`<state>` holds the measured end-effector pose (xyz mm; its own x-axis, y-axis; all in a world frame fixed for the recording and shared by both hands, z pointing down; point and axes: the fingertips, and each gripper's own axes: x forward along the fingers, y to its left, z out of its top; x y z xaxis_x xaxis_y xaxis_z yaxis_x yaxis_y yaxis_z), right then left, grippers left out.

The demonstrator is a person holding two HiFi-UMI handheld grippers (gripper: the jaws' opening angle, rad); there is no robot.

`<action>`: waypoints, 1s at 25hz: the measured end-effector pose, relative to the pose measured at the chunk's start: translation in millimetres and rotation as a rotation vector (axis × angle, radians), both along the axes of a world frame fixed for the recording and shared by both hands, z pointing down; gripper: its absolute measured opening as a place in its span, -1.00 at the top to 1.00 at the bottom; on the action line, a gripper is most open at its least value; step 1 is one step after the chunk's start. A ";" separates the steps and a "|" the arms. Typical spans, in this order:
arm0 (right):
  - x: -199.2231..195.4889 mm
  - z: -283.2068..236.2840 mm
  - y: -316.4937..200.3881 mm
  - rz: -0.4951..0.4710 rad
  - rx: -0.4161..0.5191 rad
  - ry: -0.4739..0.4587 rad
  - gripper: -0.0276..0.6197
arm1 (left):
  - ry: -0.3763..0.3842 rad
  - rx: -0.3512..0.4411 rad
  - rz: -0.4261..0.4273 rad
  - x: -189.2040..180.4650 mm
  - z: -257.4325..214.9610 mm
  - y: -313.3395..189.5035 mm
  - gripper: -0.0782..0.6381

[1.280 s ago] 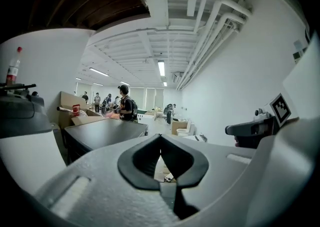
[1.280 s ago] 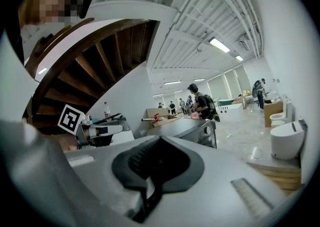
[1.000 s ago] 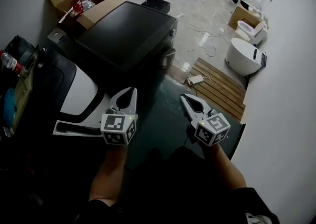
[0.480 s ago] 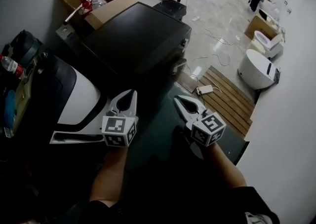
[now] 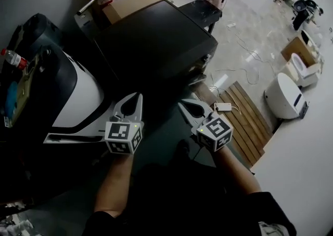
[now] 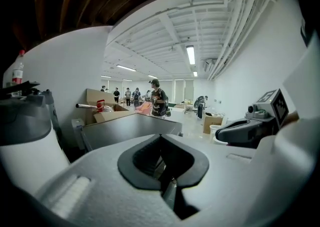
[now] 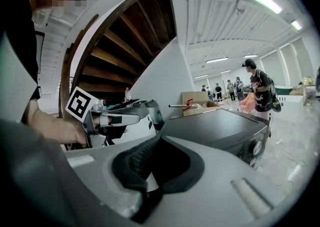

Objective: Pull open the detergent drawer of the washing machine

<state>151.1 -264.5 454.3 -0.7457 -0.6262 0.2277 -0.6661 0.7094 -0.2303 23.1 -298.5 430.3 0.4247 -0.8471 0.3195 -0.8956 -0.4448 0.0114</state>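
Dark washing machine [image 5: 156, 42] is faced by left claw [image 5: 136, 97] and right claw [image 5: 184, 105], both pressed together, empty. Its detergent drawer, not made out on the machine's front, is judged light but stiff-sliding, best hooked under its lip.

Dim, underexposed head view with dark corners; gripper views brighter under ceiling strip lights [image 6: 190, 55], strongly fisheye-bent.
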 end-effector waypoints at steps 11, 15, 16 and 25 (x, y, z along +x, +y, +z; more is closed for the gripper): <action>-31.4 37.5 -33.0 -0.118 -0.081 0.105 0.91 | 0.035 -0.082 -0.095 -42.1 28.7 2.0 0.76; -58.8 55.7 -34.1 -0.110 -0.120 0.143 0.91 | 0.032 -0.118 -0.059 -66.5 44.0 9.9 0.76; -66.0 60.5 -32.4 -0.113 -0.126 0.155 0.91 | 0.033 -0.124 -0.054 -72.0 48.2 11.2 0.76; -106.6 96.9 -40.6 -0.206 -0.141 0.310 0.73 | 0.061 -0.176 -0.047 -96.7 84.0 6.6 0.76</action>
